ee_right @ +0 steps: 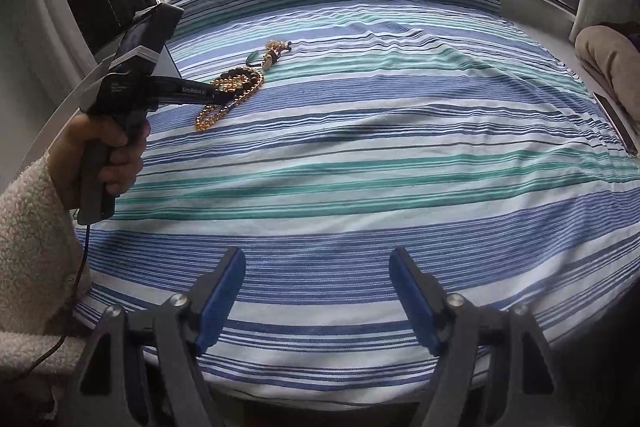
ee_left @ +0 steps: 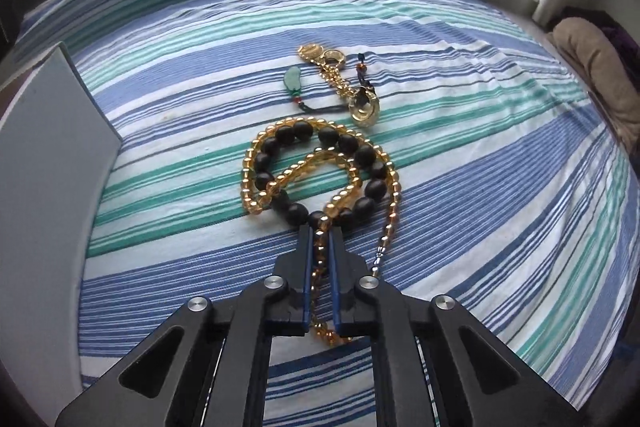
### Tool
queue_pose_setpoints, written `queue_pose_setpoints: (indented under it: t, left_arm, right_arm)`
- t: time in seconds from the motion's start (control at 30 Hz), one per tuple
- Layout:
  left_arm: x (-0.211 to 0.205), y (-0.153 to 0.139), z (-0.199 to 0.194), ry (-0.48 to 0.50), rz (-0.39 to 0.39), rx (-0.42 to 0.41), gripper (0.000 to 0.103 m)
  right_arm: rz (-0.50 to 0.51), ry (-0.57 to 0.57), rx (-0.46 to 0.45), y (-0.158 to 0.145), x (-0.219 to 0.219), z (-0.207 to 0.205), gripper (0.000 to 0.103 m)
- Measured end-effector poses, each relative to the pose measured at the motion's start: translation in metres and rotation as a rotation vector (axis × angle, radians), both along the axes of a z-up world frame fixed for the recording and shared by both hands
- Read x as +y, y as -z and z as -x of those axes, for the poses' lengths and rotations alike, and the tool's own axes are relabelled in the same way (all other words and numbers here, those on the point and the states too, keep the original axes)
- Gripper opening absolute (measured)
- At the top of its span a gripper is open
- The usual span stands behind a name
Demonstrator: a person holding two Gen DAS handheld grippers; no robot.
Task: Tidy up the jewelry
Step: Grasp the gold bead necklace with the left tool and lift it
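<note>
In the left wrist view the left gripper (ee_left: 320,231) is clamped on the amber bead strand (ee_left: 320,247) near the striped bed's (ee_left: 480,187) middle, while the right wrist view shows the right gripper (ee_right: 317,269), jaws apart, over the near edge.

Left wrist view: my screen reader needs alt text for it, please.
The left gripper is shut on a strand of amber glass beads, tangled with a black bead bracelet on a blue, green and white striped bedsheet; gold trinkets lie beyond.
</note>
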State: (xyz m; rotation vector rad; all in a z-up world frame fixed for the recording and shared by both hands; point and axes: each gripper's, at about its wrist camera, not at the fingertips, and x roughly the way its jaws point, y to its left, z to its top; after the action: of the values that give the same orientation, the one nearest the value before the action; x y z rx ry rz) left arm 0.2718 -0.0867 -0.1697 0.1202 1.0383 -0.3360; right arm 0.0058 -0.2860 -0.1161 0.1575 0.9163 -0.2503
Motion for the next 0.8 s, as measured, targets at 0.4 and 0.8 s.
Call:
queue_pose_setpoints:
  t: [0.4, 0.8]
  left_arm:
    - [0.020, -0.132, 0.012, -0.034, 0.226, -0.126, 0.005]
    - [0.048, -0.246, 0.052, -0.041, 0.331, -0.239, 0.005]
  right_arm:
    - [0.002, 0.008, -0.025, -0.007, -0.004, 0.004, 0.076]
    - [0.005, 0.010, -0.058, -0.015, -0.001, 0.016, 0.076]
